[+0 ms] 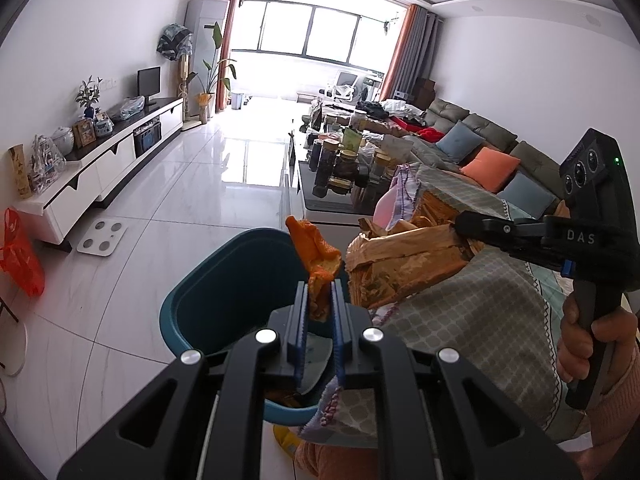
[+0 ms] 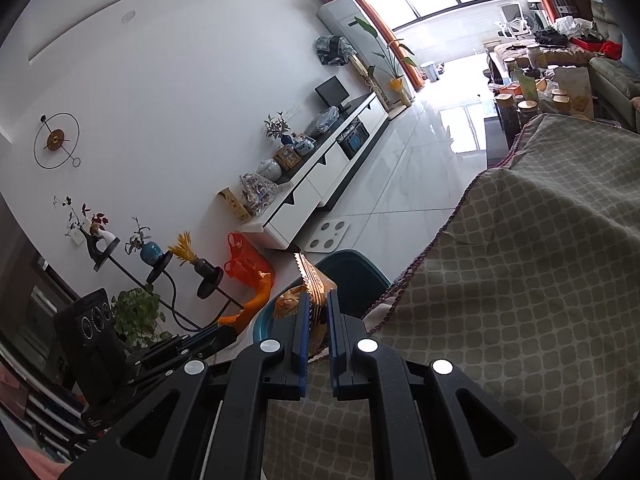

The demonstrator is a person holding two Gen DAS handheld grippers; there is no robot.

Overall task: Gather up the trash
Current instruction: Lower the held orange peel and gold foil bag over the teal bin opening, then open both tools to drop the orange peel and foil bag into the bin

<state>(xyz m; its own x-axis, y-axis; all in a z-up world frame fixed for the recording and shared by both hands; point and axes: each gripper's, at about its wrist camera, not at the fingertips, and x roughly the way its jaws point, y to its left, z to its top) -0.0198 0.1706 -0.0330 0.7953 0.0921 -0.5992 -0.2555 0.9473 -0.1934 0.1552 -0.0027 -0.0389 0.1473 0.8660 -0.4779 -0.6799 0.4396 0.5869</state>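
My left gripper [image 1: 319,290] is shut on a piece of orange peel [image 1: 316,256] and holds it over the open teal trash bin [image 1: 224,280]. My right gripper [image 2: 318,304] is shut on a crumpled gold snack wrapper [image 2: 314,280], also beside the bin's rim [image 2: 352,268]. In the left wrist view the right gripper [image 1: 464,224] comes in from the right, pinching the wrapper [image 1: 400,264] just right of the peel. In the right wrist view the left gripper [image 2: 224,326] shows at lower left with the peel [image 2: 256,300].
A checkered cloth [image 1: 480,312] covers the table [image 2: 520,280] right of the bin. A white scale [image 1: 102,238] and an orange plastic bag [image 1: 20,256] lie on the tiled floor by the TV cabinet [image 1: 100,168]. A coffee table with several jars [image 1: 344,164] and a sofa [image 1: 500,148] stand beyond.
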